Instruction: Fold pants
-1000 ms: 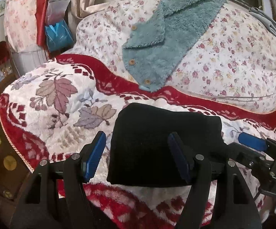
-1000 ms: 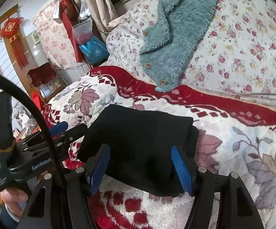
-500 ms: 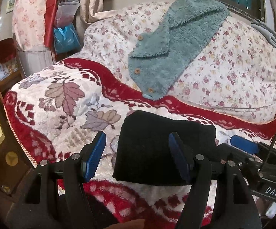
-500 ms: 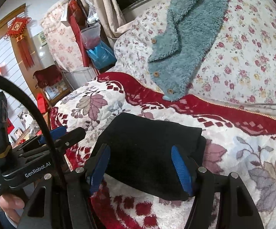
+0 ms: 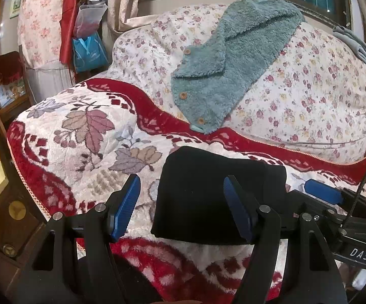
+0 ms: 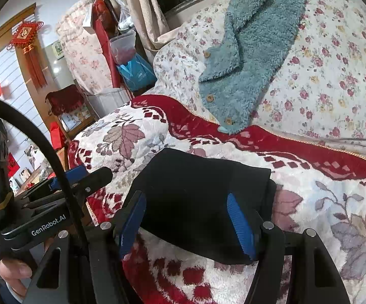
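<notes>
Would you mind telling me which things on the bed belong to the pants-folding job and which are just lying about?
Job:
- black pants, folded into a compact block on the leaf-patterned blanket
- left gripper, open
- right gripper, open

Lying about:
- teal fleece garment
- floral quilt
- blue bag

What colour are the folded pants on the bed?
Black; the pants show best in the left wrist view.

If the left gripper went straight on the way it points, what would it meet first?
Probably the folded black pants, near their left edge: the open left gripper points down at them on the leaf-patterned blanket. Depth is unclear.
</notes>
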